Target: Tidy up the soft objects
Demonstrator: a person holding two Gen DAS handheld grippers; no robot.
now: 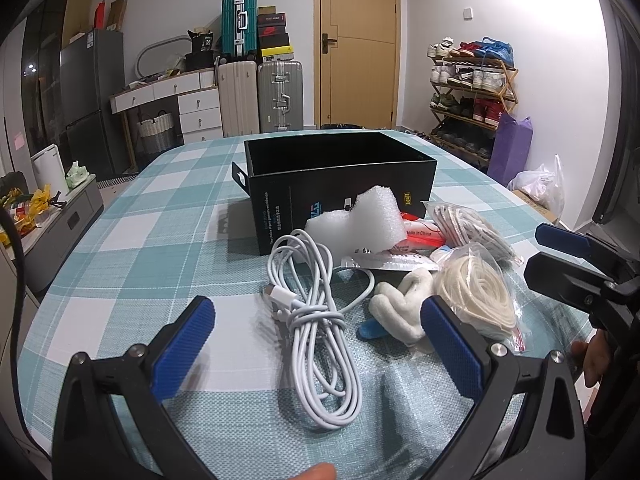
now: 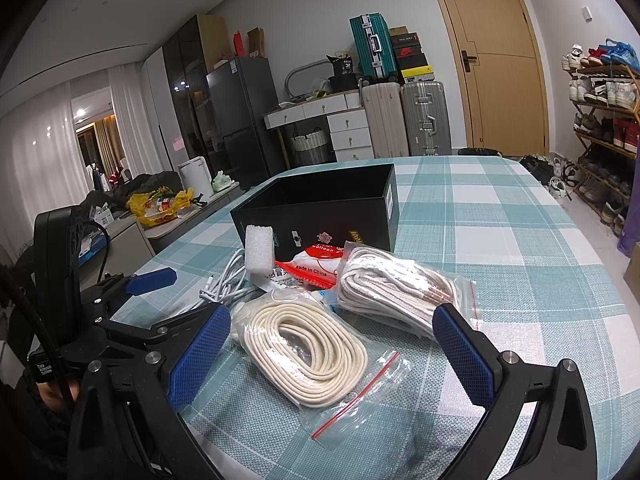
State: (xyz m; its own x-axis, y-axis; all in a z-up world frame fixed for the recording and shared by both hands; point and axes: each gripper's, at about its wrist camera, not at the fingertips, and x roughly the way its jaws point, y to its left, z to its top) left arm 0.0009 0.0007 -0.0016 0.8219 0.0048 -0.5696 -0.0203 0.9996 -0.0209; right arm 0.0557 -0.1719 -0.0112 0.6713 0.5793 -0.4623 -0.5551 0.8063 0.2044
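An open black box [image 1: 340, 176] [image 2: 320, 208] stands on the checked tablecloth. In front of it lie a white foam block [image 1: 360, 220] [image 2: 259, 248], a coiled white cable [image 1: 316, 320] [image 2: 224, 284], a red-and-white packet [image 1: 420, 236] [image 2: 316, 268], a small white plush piece [image 1: 400, 304], and two clear bags of cream rope, one near [image 1: 476, 292] [image 2: 308, 352] and one farther [image 1: 468, 224] [image 2: 396, 284]. My left gripper [image 1: 316, 328] is open and empty, its jaws on either side of the cable. My right gripper [image 2: 332, 344] is open and empty around the near rope bag; it also shows in the left wrist view [image 1: 568, 256].
The table [image 2: 520, 240] carries a teal and white checked cloth. Beyond it are suitcases [image 1: 260, 96], a white desk, a door and a shoe rack [image 1: 468, 96]. A low cabinet [image 1: 60, 216] stands at the table's left.
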